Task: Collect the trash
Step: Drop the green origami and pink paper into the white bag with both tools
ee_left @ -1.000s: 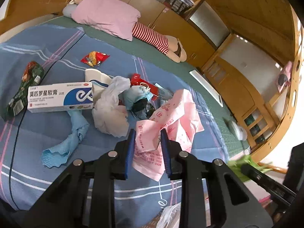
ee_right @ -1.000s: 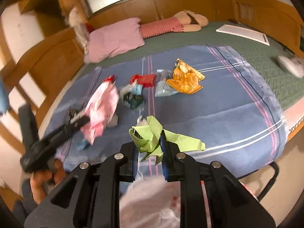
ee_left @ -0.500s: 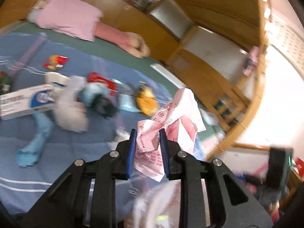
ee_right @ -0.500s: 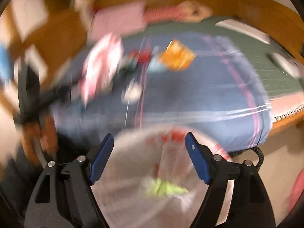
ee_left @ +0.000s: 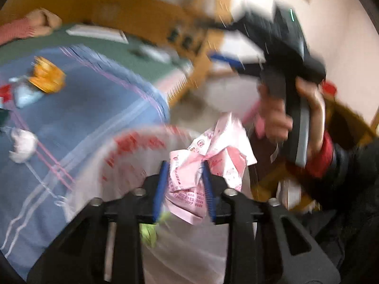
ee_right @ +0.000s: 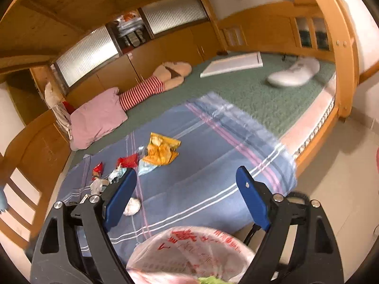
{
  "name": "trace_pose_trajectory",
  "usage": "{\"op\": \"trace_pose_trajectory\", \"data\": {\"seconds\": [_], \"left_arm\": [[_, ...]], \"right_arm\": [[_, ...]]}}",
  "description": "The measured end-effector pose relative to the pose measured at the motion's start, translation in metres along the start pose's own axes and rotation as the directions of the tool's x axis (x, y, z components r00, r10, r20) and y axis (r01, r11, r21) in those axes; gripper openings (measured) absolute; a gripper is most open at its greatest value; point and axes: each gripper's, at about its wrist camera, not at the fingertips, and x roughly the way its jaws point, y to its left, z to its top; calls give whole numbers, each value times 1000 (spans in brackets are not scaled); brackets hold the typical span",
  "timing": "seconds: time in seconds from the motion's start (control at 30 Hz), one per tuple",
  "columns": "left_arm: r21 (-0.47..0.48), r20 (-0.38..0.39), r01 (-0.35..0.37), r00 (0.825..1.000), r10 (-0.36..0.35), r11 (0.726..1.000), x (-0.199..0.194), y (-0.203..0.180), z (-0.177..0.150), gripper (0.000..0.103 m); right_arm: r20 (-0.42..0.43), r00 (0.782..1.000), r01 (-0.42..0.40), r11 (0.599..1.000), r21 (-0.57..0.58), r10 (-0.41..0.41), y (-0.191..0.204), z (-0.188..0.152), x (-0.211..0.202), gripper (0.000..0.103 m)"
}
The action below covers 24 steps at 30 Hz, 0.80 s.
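The left gripper (ee_left: 184,184) holds the crumpled pink printed paper bag (ee_left: 208,163) between its 2 opening jaws, directly above the white red-lettered plastic trash bag (ee_left: 132,156). The right gripper (ee_right: 187,198) stands wide and empty, opening further, its jaws beyond that bag's mouth.

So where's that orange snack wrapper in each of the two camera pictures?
Left wrist view: the orange snack wrapper lies at the far left, upper part, blurred, on the blue striped blanket.
Right wrist view: the wrapper lies left of centre, beyond the left blue finger, on the same blanket.
Shared landmark: the white bag with red print at the bottom of both.
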Motion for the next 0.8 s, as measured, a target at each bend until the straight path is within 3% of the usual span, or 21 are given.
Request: {"op": "trace_pose_trajectory", "data": {"seconds": [0.03, 0.07, 0.13, 0.2, 0.33, 0.4, 0.47, 0.53, 0.57, 0.6, 0.67, 0.73, 0.8], "left_arm": [[17, -51, -43, 998, 43, 999, 11, -2, 0, 65], [21, -70, -74, 995, 75, 997, 16, -1, -1, 77], [-5, -92, -111, 990, 110, 994, 19, 6, -1, 80], [-79, -66, -134, 989, 129, 988, 12, 18, 0, 84], [-247, 54, -154, 984, 172, 957, -15, 44, 0, 85], [-332, 132, -226, 950, 282, 916, -34, 53, -1, 85], [-437, 181, -384, 848, 498, 813, -57, 65, -5, 85], [-519, 193, -454, 764, 616, 724, -74, 74, -9, 86], [-575, 186, -478, 714, 675, 664, -84, 81, -14, 86], [-613, 180, -483, 685, 706, 625, -92, 86, -18, 86], [-656, 166, -485, 655, 737, 578, -100, 94, -21, 90], [-656, 140, -495, 662, 736, 570, -94, 99, -17, 90], [-631, 123, -527, 657, 744, 570, -91, 98, -14, 90]], "right_arm": [[-17, 1000, -2, 1000, 4, 3, 1, -3, 4, 84], [-25, 1000, -3, 1000, 5, 4, 1, -3, 5, 84], [-39, 999, -9, 1000, -4, 9, 7, -7, 7, 84], [-46, 999, -13, 1000, -17, 12, 13, -9, 9, 84], [-65, 998, -21, 999, -33, 19, 23, -12, 14, 84], [-75, 997, -22, 999, -39, 19, 27, -14, 17, 84], [-92, 996, -20, 999, -48, 15, 31, -17, 22, 84], [-108, 994, -17, 998, -59, 11, 35, -20, 26, 84], [-116, 993, -17, 998, -65, 9, 37, -21, 28, 84], [-126, 992, -18, 997, -72, 8, 40, -23, 31, 84], [-146, 989, -22, 996, -85, 9, 44, -27, 36, 84], [-172, 985, -22, 995, -97, 5, 49, -32, 42, 84], [-197, 980, -28, 995, -100, 8, 54, -37, 47, 84]]}}
